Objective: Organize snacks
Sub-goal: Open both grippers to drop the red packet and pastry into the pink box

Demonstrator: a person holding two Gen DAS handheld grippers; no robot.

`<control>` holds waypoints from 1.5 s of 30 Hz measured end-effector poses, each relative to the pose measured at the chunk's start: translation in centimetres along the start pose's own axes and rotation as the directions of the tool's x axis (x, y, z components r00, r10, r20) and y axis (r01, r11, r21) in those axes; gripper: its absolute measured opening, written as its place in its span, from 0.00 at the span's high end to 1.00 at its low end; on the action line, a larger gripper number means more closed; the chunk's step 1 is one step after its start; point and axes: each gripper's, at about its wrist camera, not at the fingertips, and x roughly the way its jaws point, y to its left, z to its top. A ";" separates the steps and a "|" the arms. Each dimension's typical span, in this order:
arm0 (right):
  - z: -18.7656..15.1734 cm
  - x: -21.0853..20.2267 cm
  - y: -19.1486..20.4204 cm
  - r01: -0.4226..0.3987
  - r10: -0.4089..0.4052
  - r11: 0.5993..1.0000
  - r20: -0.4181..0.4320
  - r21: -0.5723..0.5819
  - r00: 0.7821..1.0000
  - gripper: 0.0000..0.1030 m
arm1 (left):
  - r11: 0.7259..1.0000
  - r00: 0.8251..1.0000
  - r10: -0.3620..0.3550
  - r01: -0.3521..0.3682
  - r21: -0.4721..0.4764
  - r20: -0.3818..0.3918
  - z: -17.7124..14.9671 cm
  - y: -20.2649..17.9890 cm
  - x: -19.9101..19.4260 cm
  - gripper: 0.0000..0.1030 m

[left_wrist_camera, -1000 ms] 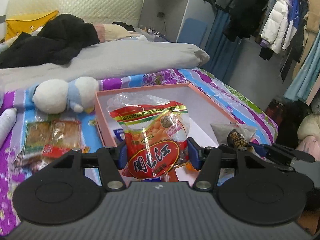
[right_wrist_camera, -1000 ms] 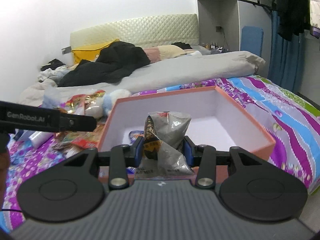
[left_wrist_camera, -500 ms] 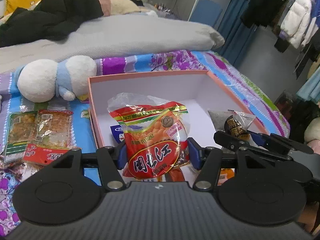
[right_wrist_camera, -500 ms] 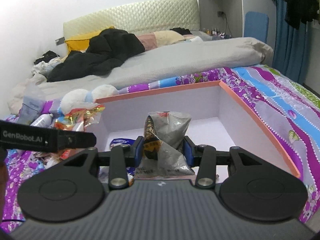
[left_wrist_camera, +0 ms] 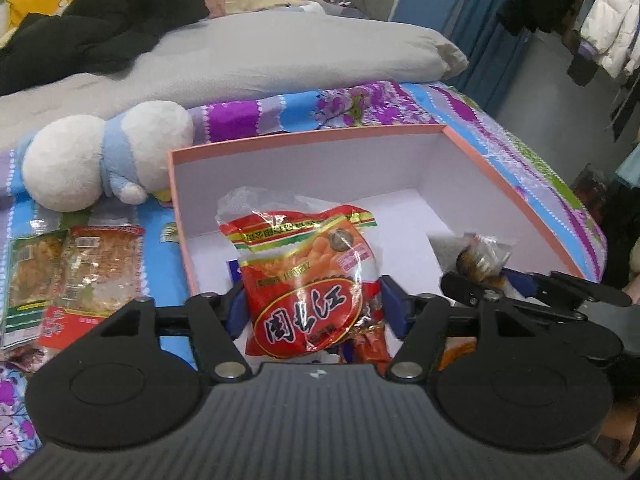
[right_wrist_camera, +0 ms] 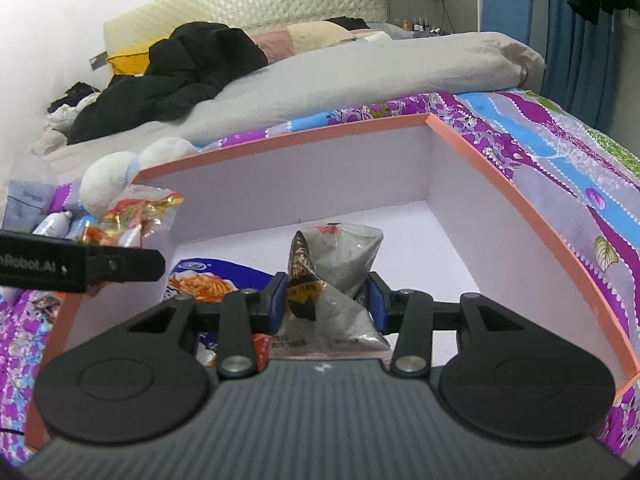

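Note:
My left gripper [left_wrist_camera: 314, 312] is shut on a red and orange snack bag [left_wrist_camera: 304, 280] and holds it over the near left part of the pink box [left_wrist_camera: 304, 140]. My right gripper [right_wrist_camera: 327, 300] is shut on a grey crinkled snack packet [right_wrist_camera: 340, 268] and holds it inside the same box [right_wrist_camera: 520, 216], low over its white floor. The right gripper with its packet also shows in the left wrist view [left_wrist_camera: 484, 268]. A blue and white snack packet [right_wrist_camera: 208, 280] lies on the box floor at the left. Orange wrappers [left_wrist_camera: 368, 344] lie under the red bag.
Two flat snack packs [left_wrist_camera: 76, 272] lie on the patterned bedspread left of the box. A white and blue plush toy [left_wrist_camera: 104, 160] lies behind them. A grey duvet [left_wrist_camera: 260, 52] and black clothes [left_wrist_camera: 100, 20] fill the bed beyond. The left gripper's arm [right_wrist_camera: 80, 266] crosses the right wrist view.
Both grippers have moved forward and down with their packets, from in front of the box to over and inside it. Both grips are unchanged.

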 end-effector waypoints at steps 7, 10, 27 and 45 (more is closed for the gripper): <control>0.1 -1.5 0.3 -0.004 0.004 1.000 0.024 0.002 1.000 0.49 | 1.000 0.999 -0.010 0.011 -0.011 0.031 -0.7 0.0 -2.2 0.21; 0.1 -2.7 0.7 -0.010 0.011 1.000 0.043 -0.007 0.999 0.49 | 1.000 0.999 -0.017 0.018 -0.026 0.049 -1.0 -0.2 -3.6 0.21; -1.8 -9.9 3.2 -0.016 0.017 1.000 0.143 -0.012 0.990 0.49 | 0.998 0.988 -0.044 0.049 -0.035 0.146 -4.8 -0.1 -12.2 0.08; -7.5 -17.1 6.8 -0.110 0.119 0.992 0.213 -0.055 0.970 0.49 | 0.997 0.965 0.026 -0.005 -0.080 0.262 -12.9 1.9 -22.4 0.08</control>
